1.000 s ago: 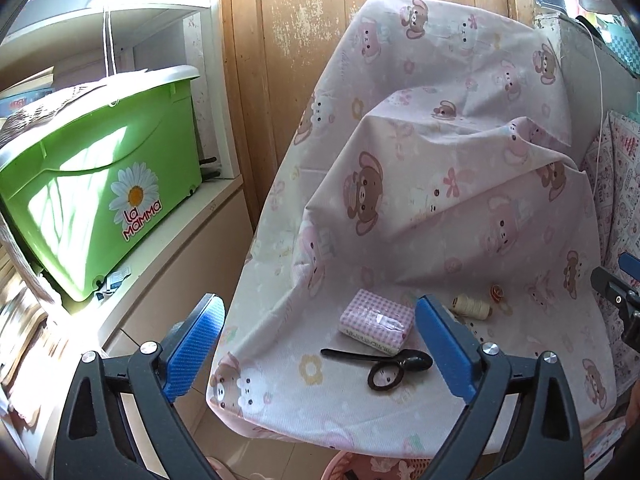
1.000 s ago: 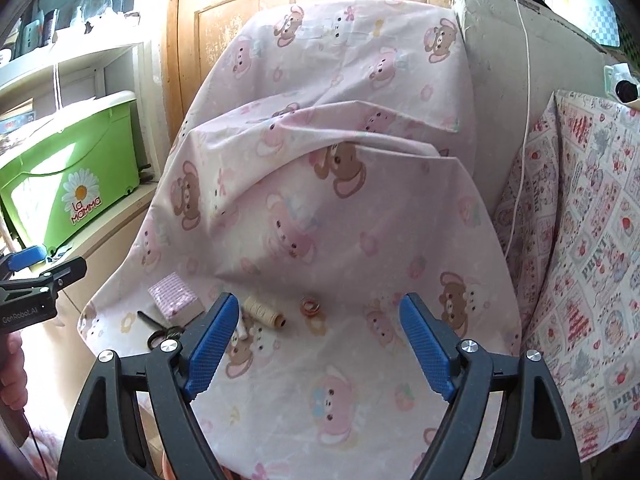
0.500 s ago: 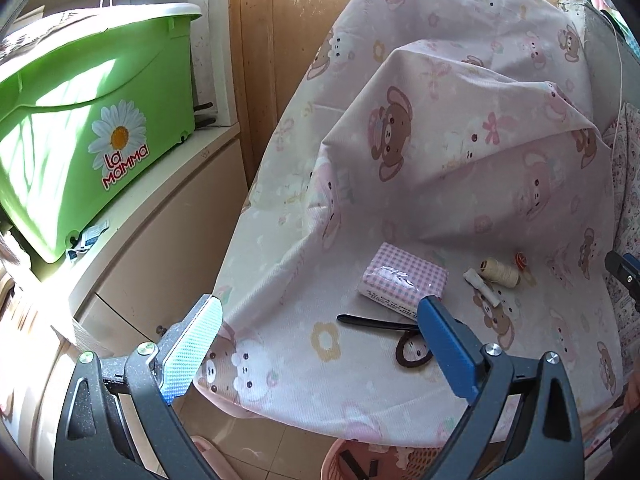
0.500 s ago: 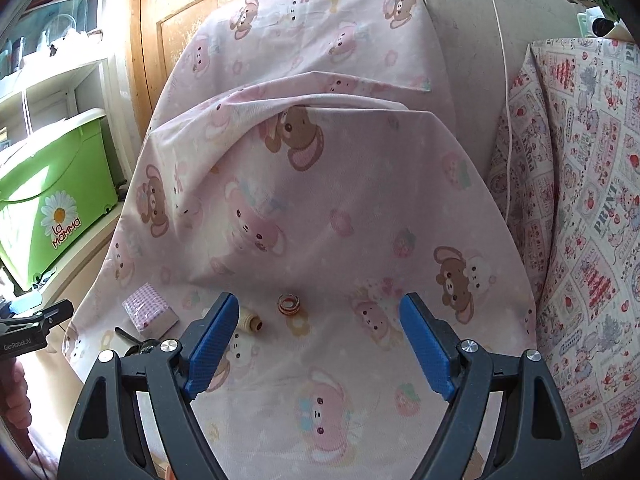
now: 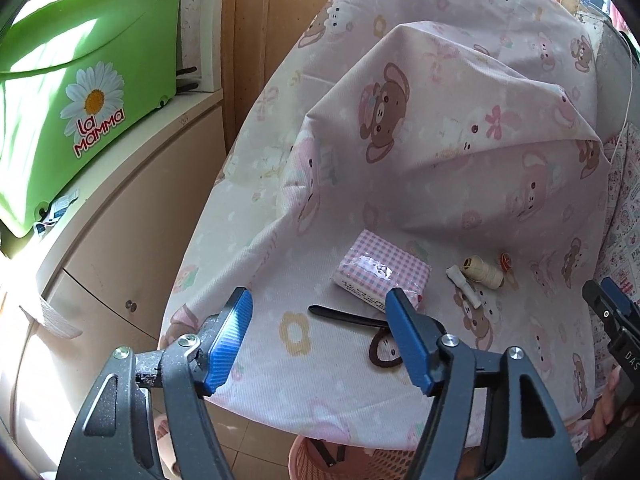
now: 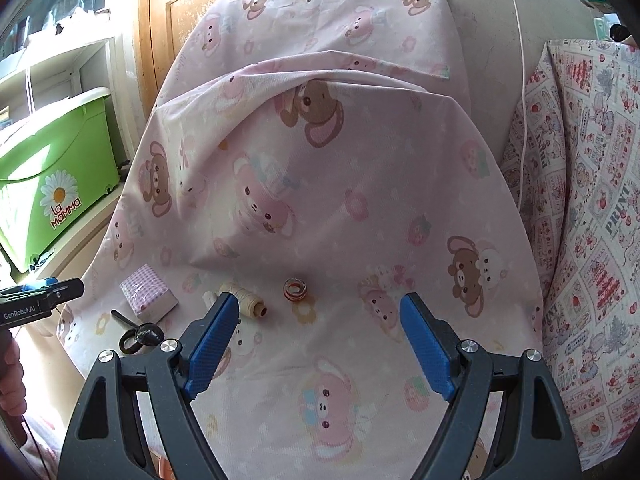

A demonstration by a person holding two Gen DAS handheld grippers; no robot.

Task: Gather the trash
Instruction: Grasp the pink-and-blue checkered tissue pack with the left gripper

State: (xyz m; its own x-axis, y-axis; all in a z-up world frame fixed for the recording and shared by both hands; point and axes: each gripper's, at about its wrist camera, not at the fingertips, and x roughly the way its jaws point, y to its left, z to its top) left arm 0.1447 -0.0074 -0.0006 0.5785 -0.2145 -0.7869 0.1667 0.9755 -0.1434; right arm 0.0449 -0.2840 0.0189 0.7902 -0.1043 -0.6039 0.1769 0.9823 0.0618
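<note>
Reaching in over the cloth-covered counter (image 5: 248,248), both grippers are at the approach step of the trash pickup; nothing is held yet. Nearest in the left wrist view, a pink basket (image 5: 384,462) sits on the floor just below the counter's near edge, probably the place for the trash. The left gripper (image 5: 320,336) points steeply down at the near part of the cloth, its jaws closing with only bare cloth and the black scissors (image 5: 352,322) showing between them; the pads press on nothing. Just beyond the scissors lies a pink checked packet (image 5: 382,270), and to its right a small white tube (image 5: 464,286), a cream thread spool (image 5: 482,272) and a little red-and-white ring (image 5: 506,260), all resting near one another on the cloth.

The right gripper (image 6: 320,342) hovers to the right of the left one, tilted down less sharply, jaws standing wide apart and empty. Its left pad overlaps the spool in its own view, and the ring lies just beyond the gap. A hand (image 6: 10,376) holds the left gripper's handle at that view's left edge.

Which item counts as trash cannot be told for sure. The next move likely calls for lowering a gripper until its pads straddle one small piece, then squeezing without pinching the cloth.

Farther off, a green bin (image 5: 80,80) stands on a side cabinet at the left.
</note>
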